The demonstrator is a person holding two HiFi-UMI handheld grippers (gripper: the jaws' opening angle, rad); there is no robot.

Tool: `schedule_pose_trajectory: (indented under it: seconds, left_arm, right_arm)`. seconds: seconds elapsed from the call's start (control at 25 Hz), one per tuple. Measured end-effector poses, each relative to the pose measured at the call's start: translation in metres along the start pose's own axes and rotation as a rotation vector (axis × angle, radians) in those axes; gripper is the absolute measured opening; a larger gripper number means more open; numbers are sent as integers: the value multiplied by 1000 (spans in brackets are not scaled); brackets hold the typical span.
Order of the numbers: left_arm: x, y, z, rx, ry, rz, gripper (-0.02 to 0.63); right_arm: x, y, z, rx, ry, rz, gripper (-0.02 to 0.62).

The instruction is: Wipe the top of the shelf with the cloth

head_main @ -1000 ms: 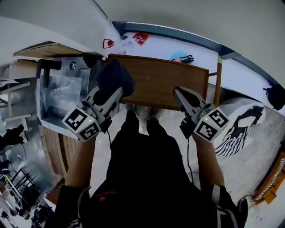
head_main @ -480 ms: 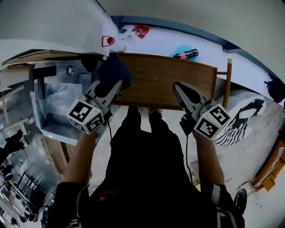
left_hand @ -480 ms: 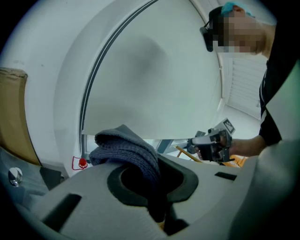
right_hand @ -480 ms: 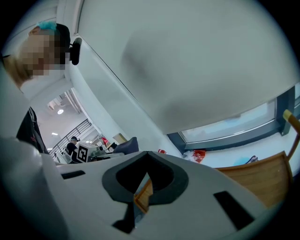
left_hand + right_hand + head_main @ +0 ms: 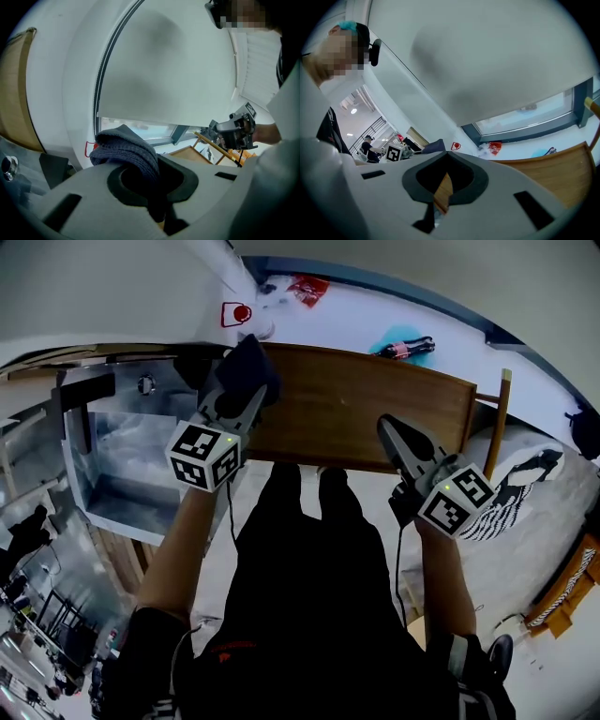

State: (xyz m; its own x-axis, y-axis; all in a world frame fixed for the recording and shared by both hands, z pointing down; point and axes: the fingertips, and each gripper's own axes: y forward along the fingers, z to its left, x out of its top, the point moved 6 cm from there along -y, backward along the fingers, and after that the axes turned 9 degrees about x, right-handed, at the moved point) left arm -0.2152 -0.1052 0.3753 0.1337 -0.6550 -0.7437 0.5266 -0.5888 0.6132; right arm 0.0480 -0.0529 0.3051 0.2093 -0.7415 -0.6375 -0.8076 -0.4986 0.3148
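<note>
Cloth (image 5: 248, 367) is clamped by the left gripper (image 5: 237, 401) at the shelf top's (image 5: 366, 409) left end, awaiting a pressed sweep; the right gripper (image 5: 389, 432) is closed, empty.

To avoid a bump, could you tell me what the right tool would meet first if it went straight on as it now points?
Probably the wooden shelf top: the right tool points over its near edge, though its height is unclear.
</note>
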Motion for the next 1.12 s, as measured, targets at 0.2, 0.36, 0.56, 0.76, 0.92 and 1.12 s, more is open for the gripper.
schedule_pose_trajectory:
  seconds: [0.2, 0.36, 0.56, 0.76, 0.92, 1.12]
  left_arm:
    - [-18, 21, 13, 39, 2, 51, 49]
    - [-31, 32, 21, 80, 14, 91, 49]
    - [-44, 47, 32, 137, 40, 158, 49]
    - [-56, 62, 41, 191, 85, 260, 49]
    - [-59, 74, 45, 250, 139, 304, 49]
    - [-67, 81, 46, 297, 183, 364, 49]
  right_arm:
    - [-7, 6, -14, -11, 14, 16, 5]
    - [-14, 7, -25, -23, 28, 22, 5]
    - [-30, 10, -38, -31, 64, 35, 5]
    - [-46, 11, -45, -33, 93, 56, 5]
    - [-55, 7, -49, -40, 115, 56, 5]
    - [-57, 0, -52, -41, 126, 45, 5]
